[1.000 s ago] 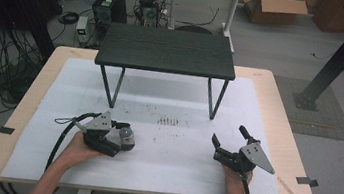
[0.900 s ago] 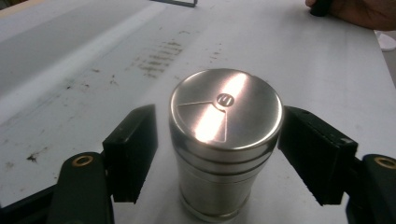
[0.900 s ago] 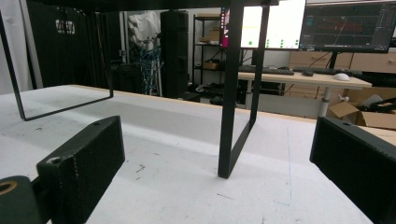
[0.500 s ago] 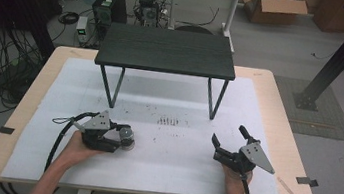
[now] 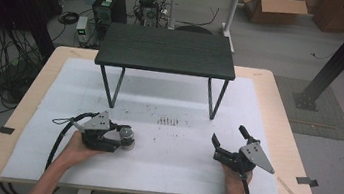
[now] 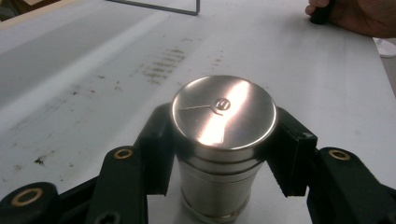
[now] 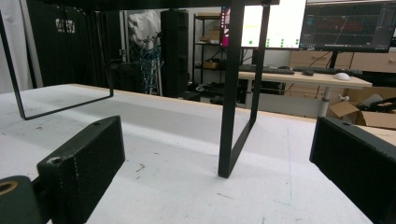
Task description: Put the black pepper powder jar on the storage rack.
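Note:
A shiny metal canister (image 6: 223, 112) with a flat round lid stands upright on the white mat (image 5: 169, 177), left of the middle in the high view. My left gripper (image 6: 224, 145) has just been closing on it, and both black pads now press against its sides below the lid. In the high view, the left gripper (image 5: 124, 139) lies low on the mat with the canister (image 5: 128, 133) at its tip. My right gripper (image 5: 228, 135) rests at the mat's right side, open. In its own view the right gripper (image 7: 219, 161) has nothing between its jaws.
A black low stand (image 5: 166, 51) on thin metal legs occupies the far half of the mat; one leg (image 7: 229, 93) rises just ahead of the right gripper. Dark smudges (image 5: 167, 122) mark the mat's middle. The wooden tabletop's edge (image 5: 295, 143) borders the mat.
The left gripper's jaws have closed in onto the metal canister. Neither hand has shifted, and the right gripper looks the same.

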The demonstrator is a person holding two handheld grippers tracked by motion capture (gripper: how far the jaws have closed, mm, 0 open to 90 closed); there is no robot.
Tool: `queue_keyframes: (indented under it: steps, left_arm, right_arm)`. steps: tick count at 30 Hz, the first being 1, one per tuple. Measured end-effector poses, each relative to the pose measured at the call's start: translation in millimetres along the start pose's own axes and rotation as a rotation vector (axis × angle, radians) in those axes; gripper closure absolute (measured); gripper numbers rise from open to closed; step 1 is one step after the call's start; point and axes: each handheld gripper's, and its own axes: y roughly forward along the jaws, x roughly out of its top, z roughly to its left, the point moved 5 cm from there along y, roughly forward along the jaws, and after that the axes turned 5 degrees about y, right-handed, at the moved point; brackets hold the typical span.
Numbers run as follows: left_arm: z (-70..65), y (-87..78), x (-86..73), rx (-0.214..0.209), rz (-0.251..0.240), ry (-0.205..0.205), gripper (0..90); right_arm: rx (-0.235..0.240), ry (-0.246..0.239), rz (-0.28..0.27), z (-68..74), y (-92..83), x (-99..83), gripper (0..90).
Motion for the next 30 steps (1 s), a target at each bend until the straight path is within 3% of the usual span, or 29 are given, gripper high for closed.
queue_keyframes:
  steps: [21,30]
  left_arm:
    - [-1.1,-0.8,0.9,0.011,0.011,-0.002,49.0]
    - [-1.0,-8.7,13.2,0.020,-0.002,-0.001,49.0]
  right_arm:
    - [-0.001,0.000,0.001,0.1,0.0,-0.1,2.9]
    - [-0.001,-0.001,0.002,0.2,0.0,-0.1,2.9]
